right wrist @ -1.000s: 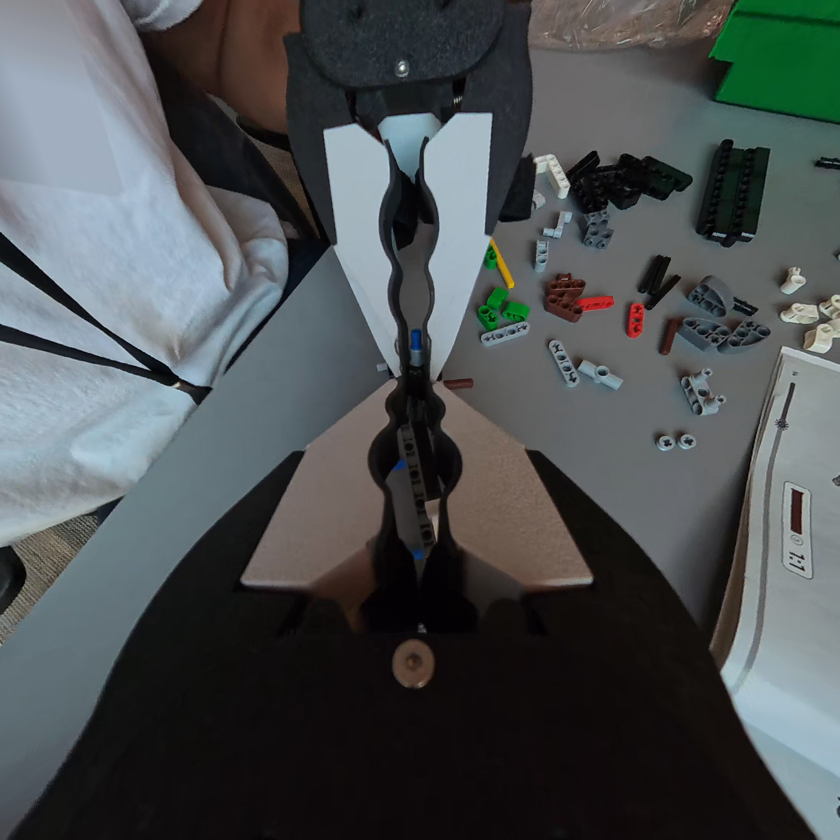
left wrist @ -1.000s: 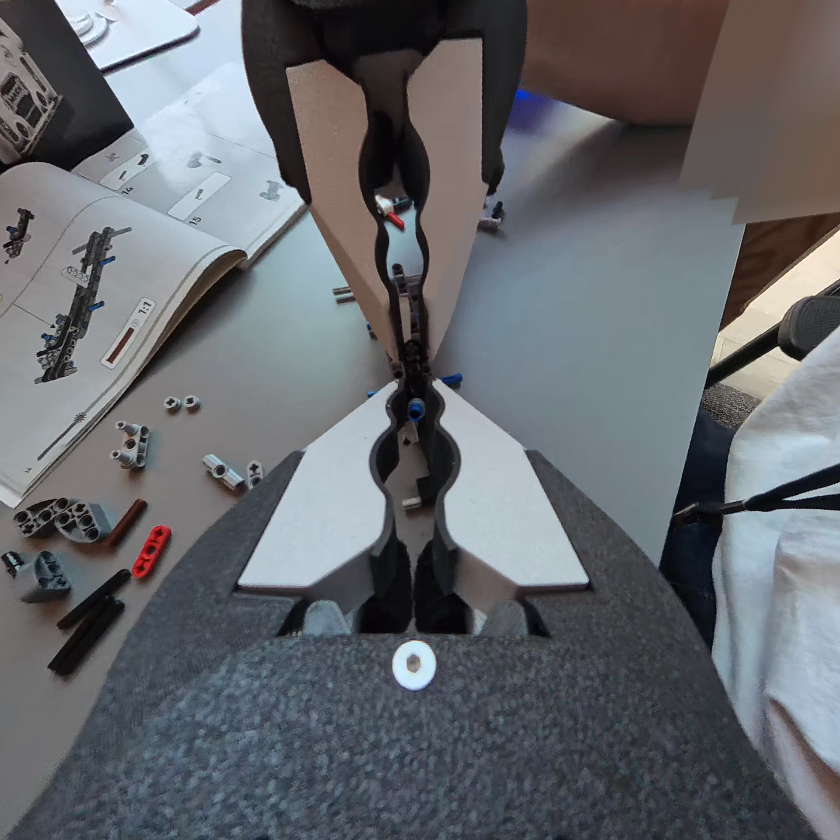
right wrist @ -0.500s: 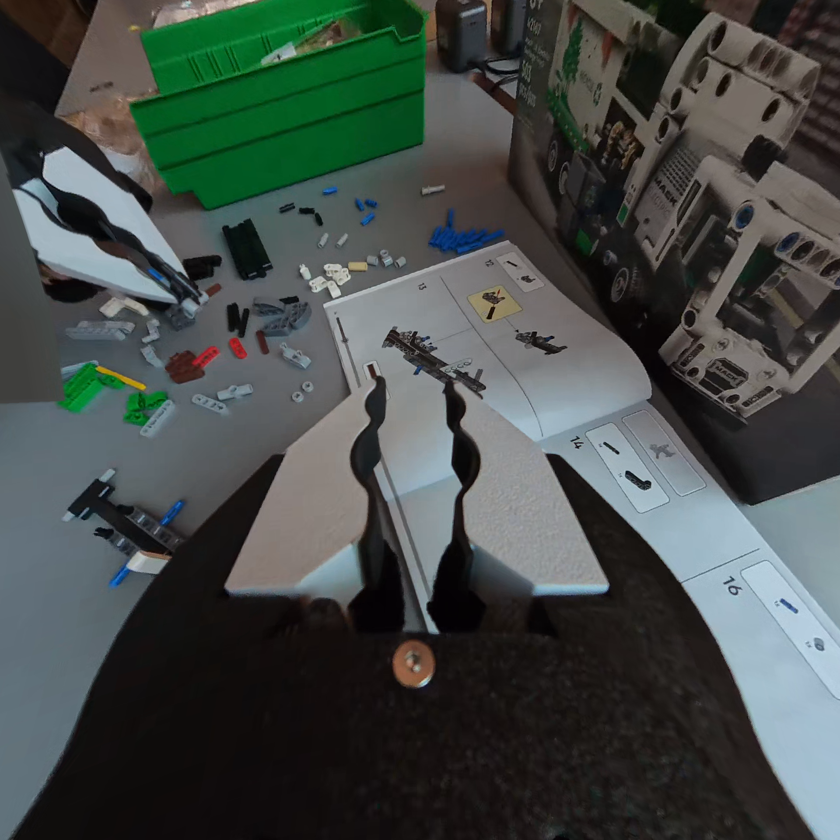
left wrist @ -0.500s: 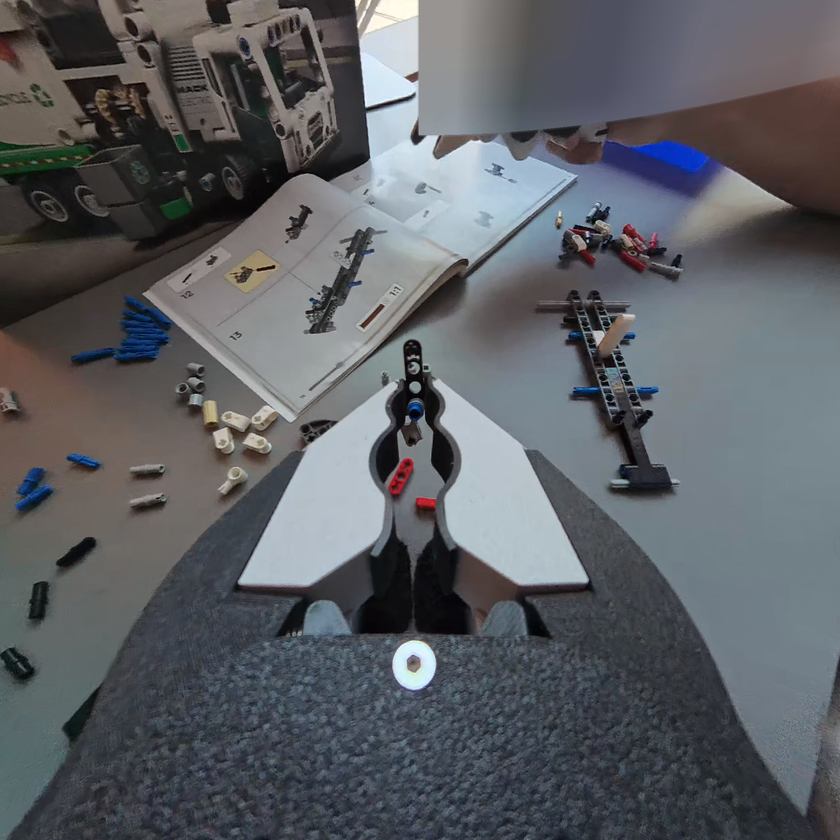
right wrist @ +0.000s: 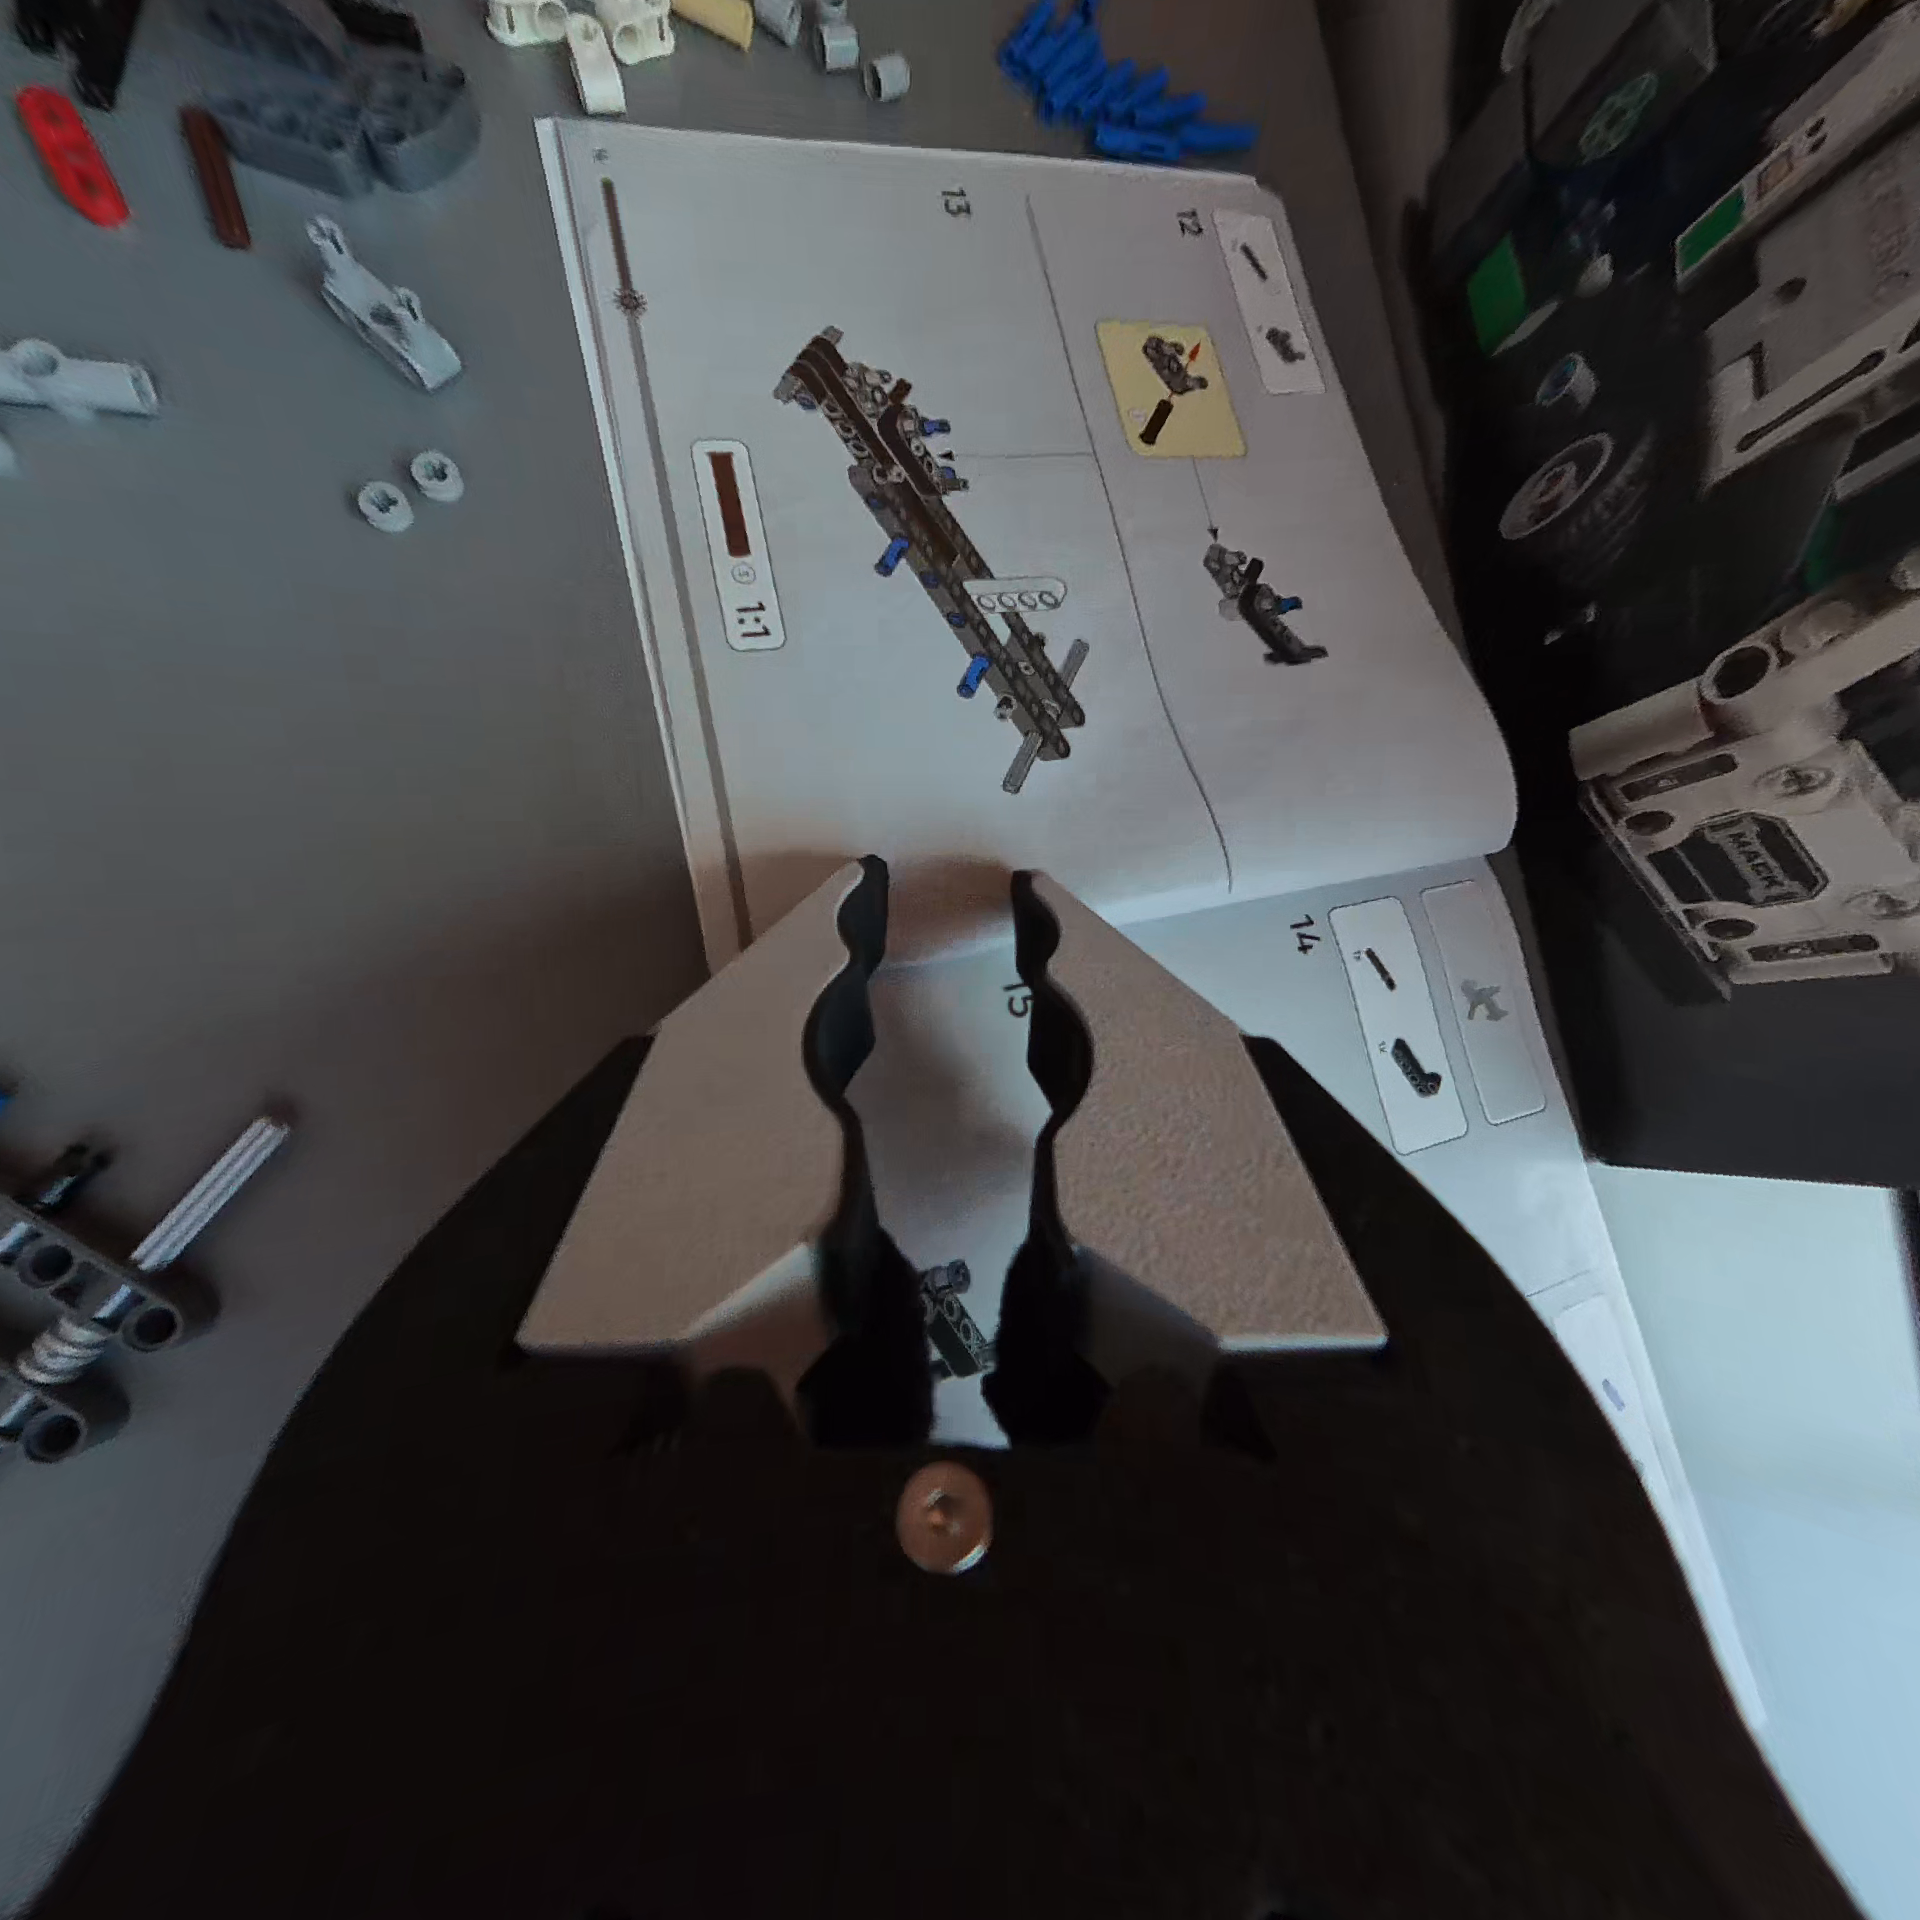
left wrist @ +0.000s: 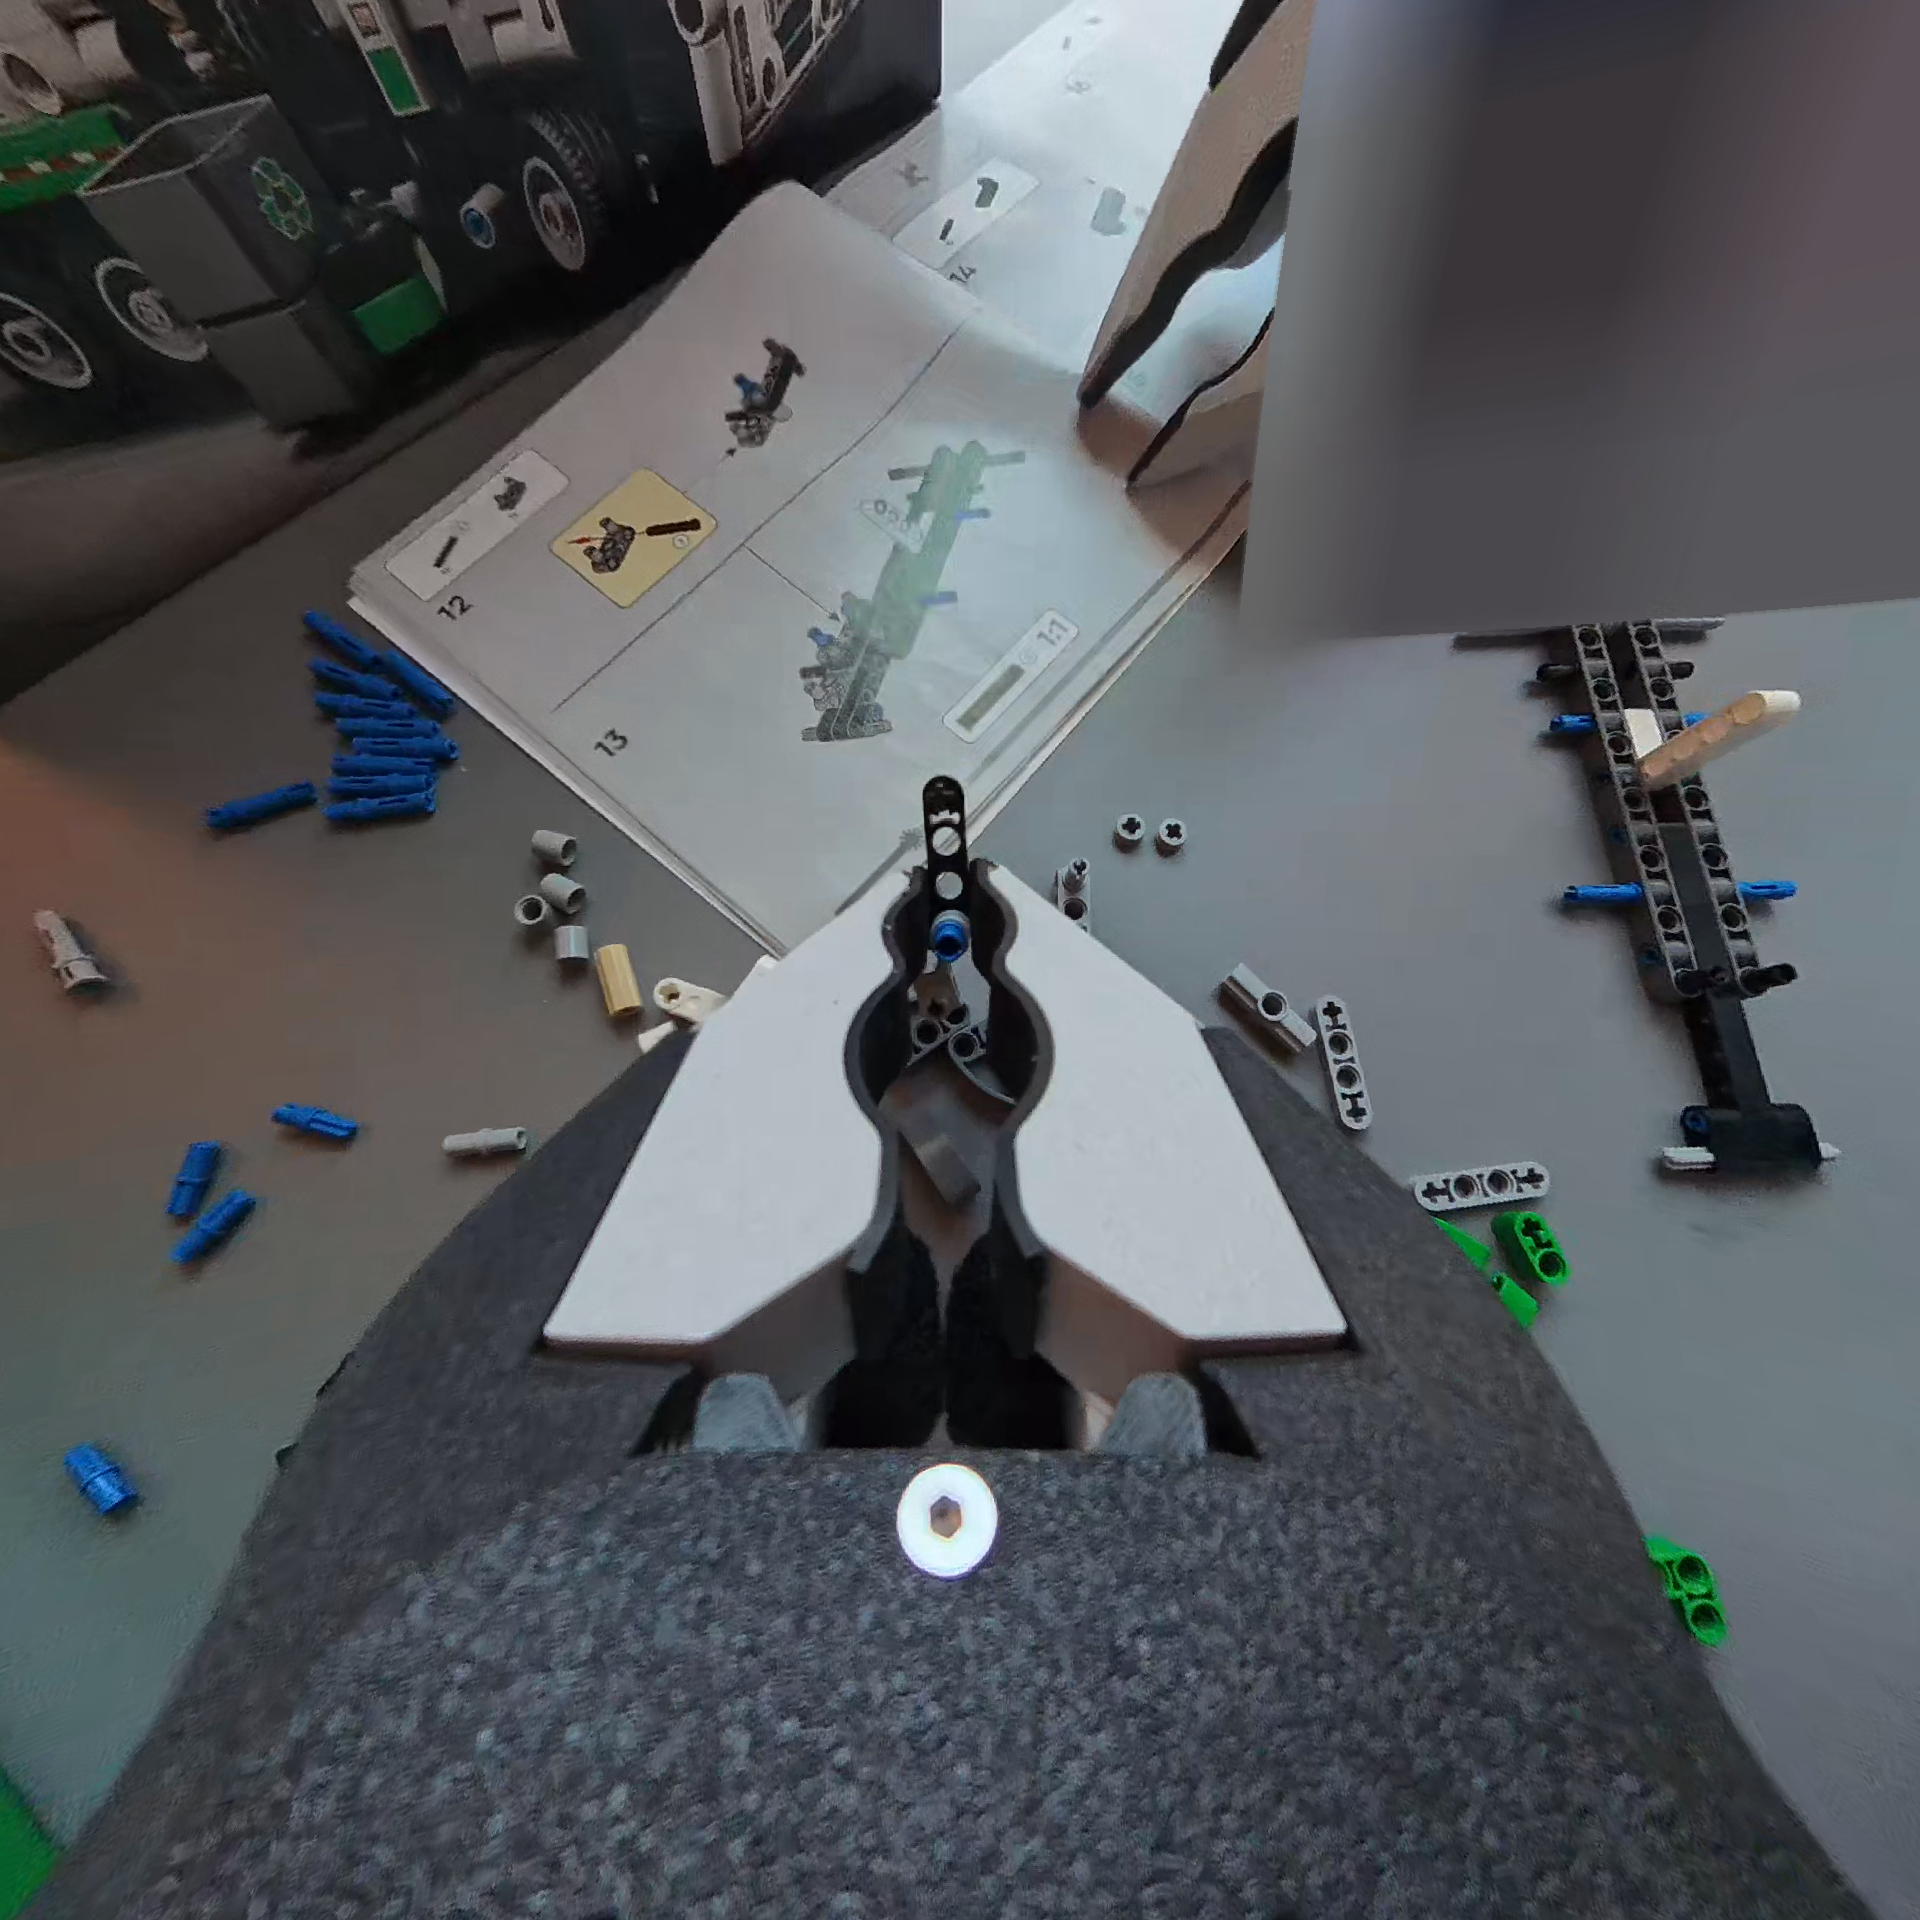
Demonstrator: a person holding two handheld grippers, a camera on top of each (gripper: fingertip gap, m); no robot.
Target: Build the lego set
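My left gripper (left wrist: pixel 948 904) is shut on a small black lego beam (left wrist: pixel 945 842) with a blue pin; the beam sticks out past the fingertips, above the table. The long dark-grey chassis assembly (left wrist: pixel 1683 862) with blue pins and a tan beam lies on the table at the right. Its end also shows at the lower left of the right wrist view (right wrist: pixel 73 1309). My right gripper (right wrist: pixel 945 883) is open and empty, just above the open instruction booklet (right wrist: pixel 935 520). It also shows in the left wrist view (left wrist: pixel 1117 436), over the booklet (left wrist: pixel 790 582).
The set's box (left wrist: pixel 312 156) stands behind the booklet. A pile of blue pins (left wrist: pixel 374 727) lies at the left and small grey bushes (left wrist: pixel 556 883) near the booklet's edge. Grey connectors (left wrist: pixel 1340 1060) and green pieces (left wrist: pixel 1527 1247) lie at the right. A blurred patch covers the upper right. The tips of one gripper are about 15 cm away from the tips of the other. The long dark-grey chassis assembly (left wrist: pixel 1683 862) is about 15 cm from both grippers' fingertips.
A second ago both grippers met at the assembly. The right one has let go and moved, open, over the booklet. The chassis lies on the table. The left still holds the black beam.
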